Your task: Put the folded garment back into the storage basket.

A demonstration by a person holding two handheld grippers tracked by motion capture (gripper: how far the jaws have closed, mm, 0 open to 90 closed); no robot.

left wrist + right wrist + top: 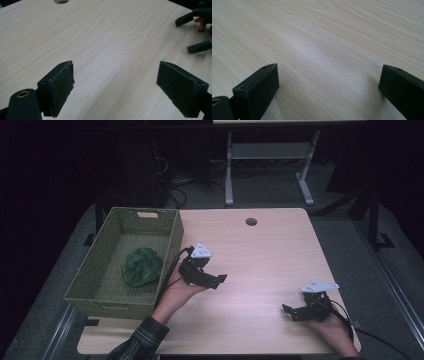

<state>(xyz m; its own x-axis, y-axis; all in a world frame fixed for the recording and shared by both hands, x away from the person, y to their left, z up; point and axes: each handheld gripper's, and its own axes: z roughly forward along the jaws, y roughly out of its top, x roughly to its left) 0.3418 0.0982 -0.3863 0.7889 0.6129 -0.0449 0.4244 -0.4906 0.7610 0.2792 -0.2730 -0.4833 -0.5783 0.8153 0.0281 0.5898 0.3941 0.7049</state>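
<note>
Left claw point(220, 279): jaws spread wide, nothing between them; it hovers over the bare surface just beside the basket's near right corner, pointing away from the basket.
Left claw's own view: both pads point(58, 87) frame plain wood grain.
Right claw point(289, 310): jaws spread too, holding nothing, low over the surface and well apart from the basket, toward the near right edge.
Green thing point(142, 266): a crumpled, leafy-looking lump lying inside the basket, on its floor toward the right wall; whether it is cloth or a toy vegetable I cannot tell.
Basket point(85, 275): woven, olive, open-topped, sitting on the left end of the surface point(260, 255) and overhanging its left edge.
Cable hole point(251, 221): far from the basket, near the surface's back edge.
Risk, reach: the left claw faces away from the basket, so swinging back could knock the basket's right wall.
Risk, basket: it overhangs, so a nudge may tip it off.
Risk, grip: a soft lump pinched at its edge could slip or unfold.
</note>
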